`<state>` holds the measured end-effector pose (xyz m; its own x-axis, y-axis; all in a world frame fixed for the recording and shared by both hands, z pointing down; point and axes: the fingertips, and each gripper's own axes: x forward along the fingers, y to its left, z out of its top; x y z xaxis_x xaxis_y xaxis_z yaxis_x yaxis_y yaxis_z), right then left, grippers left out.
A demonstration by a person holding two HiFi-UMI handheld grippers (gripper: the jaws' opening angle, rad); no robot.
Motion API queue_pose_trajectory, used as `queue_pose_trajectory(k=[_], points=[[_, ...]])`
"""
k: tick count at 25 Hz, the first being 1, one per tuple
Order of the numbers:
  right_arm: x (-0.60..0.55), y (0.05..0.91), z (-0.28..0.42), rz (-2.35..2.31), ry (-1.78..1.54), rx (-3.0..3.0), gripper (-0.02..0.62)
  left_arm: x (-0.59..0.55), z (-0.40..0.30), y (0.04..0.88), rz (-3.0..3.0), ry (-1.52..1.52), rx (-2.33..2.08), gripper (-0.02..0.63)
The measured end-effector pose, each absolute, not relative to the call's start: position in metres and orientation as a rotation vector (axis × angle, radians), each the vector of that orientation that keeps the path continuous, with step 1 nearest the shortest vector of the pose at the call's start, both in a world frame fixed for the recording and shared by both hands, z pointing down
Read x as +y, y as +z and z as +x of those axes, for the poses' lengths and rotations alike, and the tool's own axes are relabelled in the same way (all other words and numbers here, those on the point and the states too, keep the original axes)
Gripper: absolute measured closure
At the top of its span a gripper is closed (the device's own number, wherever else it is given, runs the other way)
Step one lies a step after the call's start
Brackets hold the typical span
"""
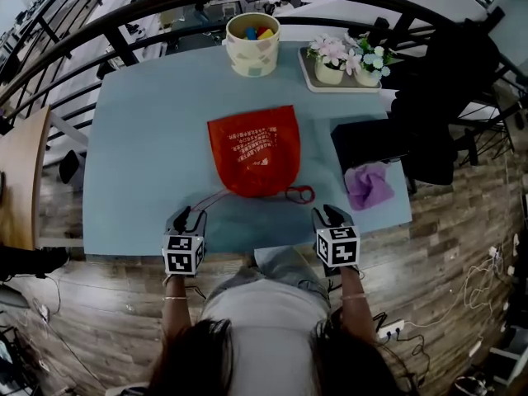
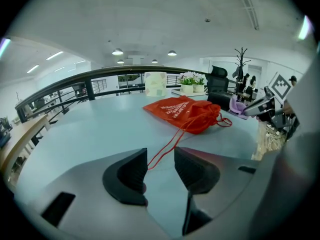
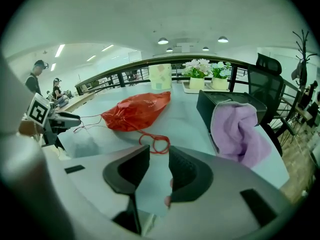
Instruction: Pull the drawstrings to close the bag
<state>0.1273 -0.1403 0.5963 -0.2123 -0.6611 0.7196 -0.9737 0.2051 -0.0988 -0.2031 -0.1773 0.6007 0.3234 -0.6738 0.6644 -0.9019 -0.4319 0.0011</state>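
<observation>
A red drawstring bag (image 1: pixel 256 151) lies flat in the middle of the pale blue table (image 1: pixel 140 139), its gathered mouth toward me. One red cord (image 1: pixel 210 198) runs from the mouth to my left gripper (image 1: pixel 188 219). In the left gripper view the cord's end (image 2: pixel 162 151) lies on the table between the jaws of that gripper (image 2: pixel 160 166), which stand open and do not press on it. A second cord loop (image 1: pixel 301 194) lies right of the mouth. My right gripper (image 1: pixel 330 217) is open and empty, just short of that loop (image 3: pixel 157 143).
At the far edge stand a patterned cup (image 1: pixel 252 44) with colourful pieces and a tray (image 1: pixel 309 77) with two flower pots. A black box (image 1: pixel 367 143) and a purple cloth (image 1: pixel 369 186) lie at the right. A dark railing (image 1: pixel 124 23) curves behind the table.
</observation>
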Motion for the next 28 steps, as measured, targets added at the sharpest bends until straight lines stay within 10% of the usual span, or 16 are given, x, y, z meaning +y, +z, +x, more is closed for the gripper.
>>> queue_pose_trajectory(k=[28], points=[[-0.07, 0.544, 0.066, 1.549, 0.518, -2.074, 0.482, -0.093, -0.209, 0.557, 2.369, 0.688, -1.394, 0.451]])
